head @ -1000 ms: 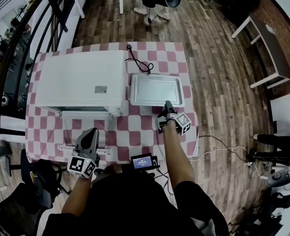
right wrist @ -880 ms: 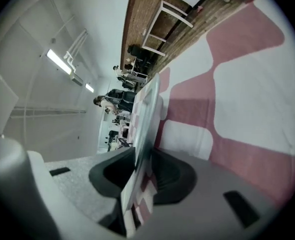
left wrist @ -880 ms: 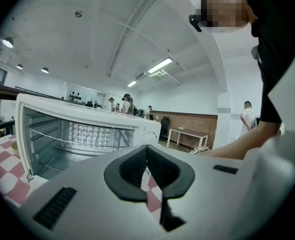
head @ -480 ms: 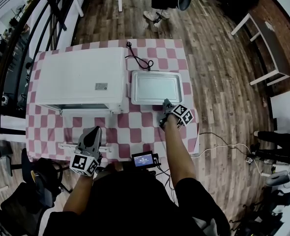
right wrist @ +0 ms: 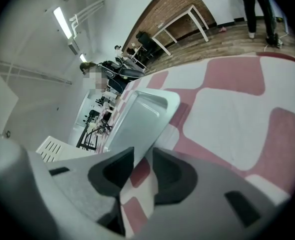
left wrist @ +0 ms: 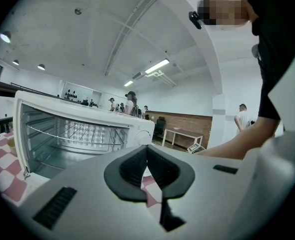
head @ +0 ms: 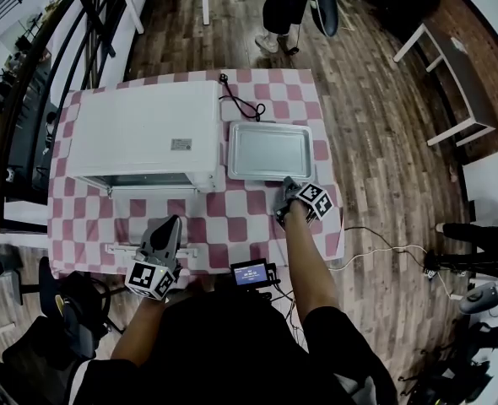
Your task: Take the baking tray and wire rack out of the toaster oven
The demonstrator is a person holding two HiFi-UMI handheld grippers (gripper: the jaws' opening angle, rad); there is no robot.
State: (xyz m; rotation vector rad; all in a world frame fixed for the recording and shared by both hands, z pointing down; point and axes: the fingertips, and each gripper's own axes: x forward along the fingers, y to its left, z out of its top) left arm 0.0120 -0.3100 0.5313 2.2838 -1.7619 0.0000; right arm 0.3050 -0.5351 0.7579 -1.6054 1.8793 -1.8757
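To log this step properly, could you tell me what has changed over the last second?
The right gripper has just opened its jaws, let go of the tray at its near rim, rolled and drawn back slightly; nothing is between them now. The tray stays beside the oven, the left gripper stays shut and still, and the rack is still in the oven.

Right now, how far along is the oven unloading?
Done: baking tray lies on the tablecloth beside the toaster oven. In hand: nothing; right gripper is by the tray, its jaws have just been opening, nothing between them; left gripper shut, empty. Left: wire rack still inside the open oven.
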